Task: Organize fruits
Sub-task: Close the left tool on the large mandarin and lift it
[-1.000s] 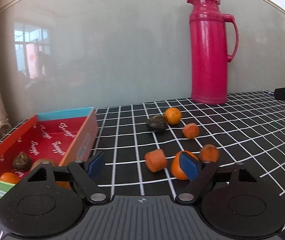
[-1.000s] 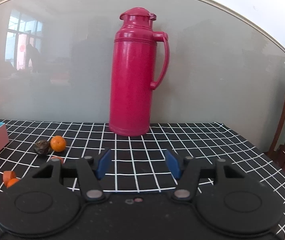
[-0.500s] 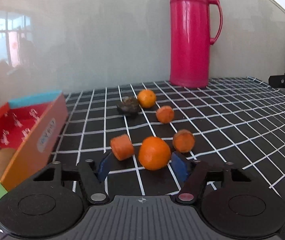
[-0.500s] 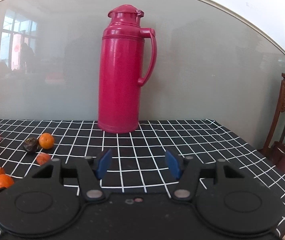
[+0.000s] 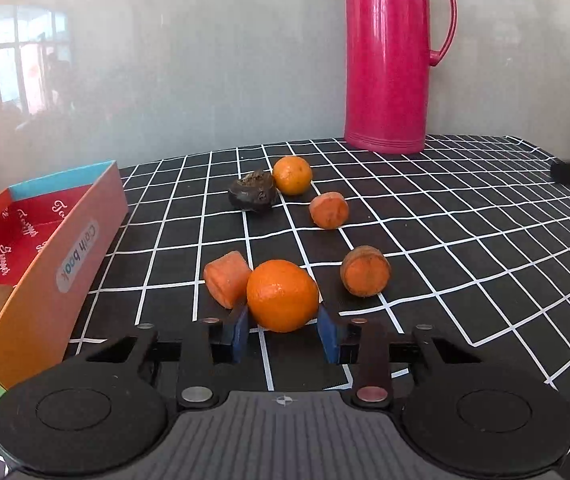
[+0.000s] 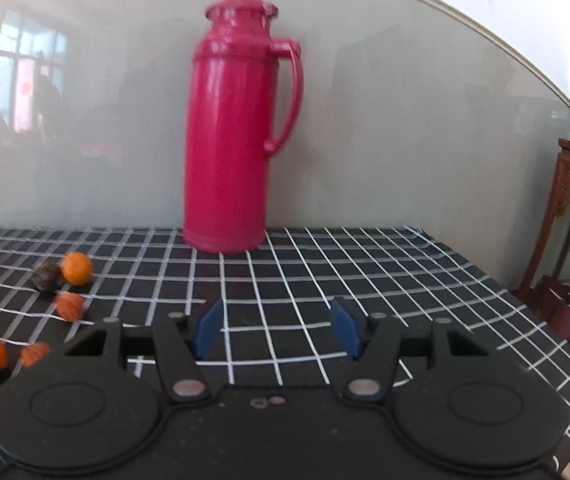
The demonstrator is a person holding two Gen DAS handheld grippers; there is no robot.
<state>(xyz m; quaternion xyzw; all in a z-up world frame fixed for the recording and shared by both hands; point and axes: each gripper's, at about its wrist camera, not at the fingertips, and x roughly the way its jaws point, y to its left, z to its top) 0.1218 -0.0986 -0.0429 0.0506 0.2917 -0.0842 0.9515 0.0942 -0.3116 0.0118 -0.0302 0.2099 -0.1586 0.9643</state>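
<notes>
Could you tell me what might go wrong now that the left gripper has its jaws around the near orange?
1. The left gripper is closing its jaws on the near orange low and at its near side, so the round fruit may squirt forward.
2. A carrot piece touches that orange and could get dragged or knocked when it lifts.
3. The box has a tall near wall; a low carry may clip it.
</notes>
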